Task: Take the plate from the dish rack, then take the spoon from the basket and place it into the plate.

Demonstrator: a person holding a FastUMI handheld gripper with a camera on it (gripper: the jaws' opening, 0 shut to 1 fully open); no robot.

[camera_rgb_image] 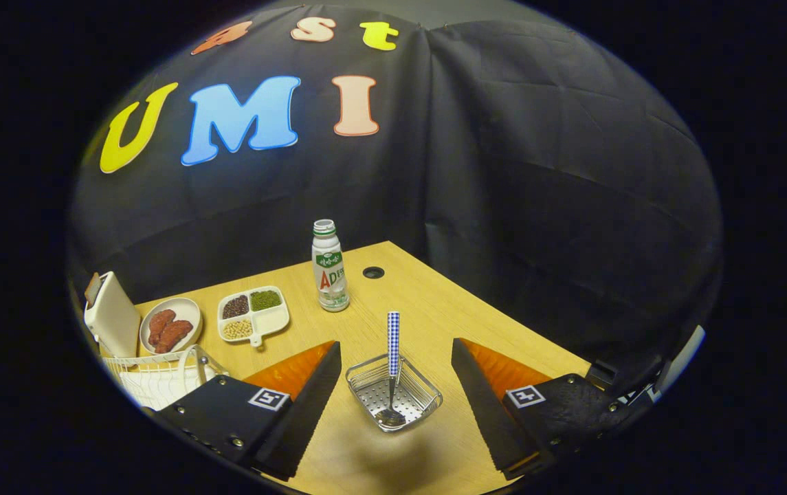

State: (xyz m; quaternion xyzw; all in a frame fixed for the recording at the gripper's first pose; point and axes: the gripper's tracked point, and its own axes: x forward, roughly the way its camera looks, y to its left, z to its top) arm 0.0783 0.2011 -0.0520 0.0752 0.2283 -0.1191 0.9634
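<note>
A small metal wire basket (420,402) sits on the wooden table between my two fingers. A spoon (393,344) with a blue-and-white checked handle stands in it, bowl down, handle leaning up and away from me. My gripper (395,344) is open above the table, one finger on each side of the basket, touching nothing. To the left of my left finger stands a white wire dish rack (190,357). A white plate (159,390) appears to rest in it, partly hidden by that finger.
Beyond the rack are a white toaster (113,320), a round dish of sausages (187,311) and a divided tray of beans (276,320). A white drink bottle (329,271) stands beyond the basket, near a cable hole (373,272). The table's right edge runs diagonally beside my right finger.
</note>
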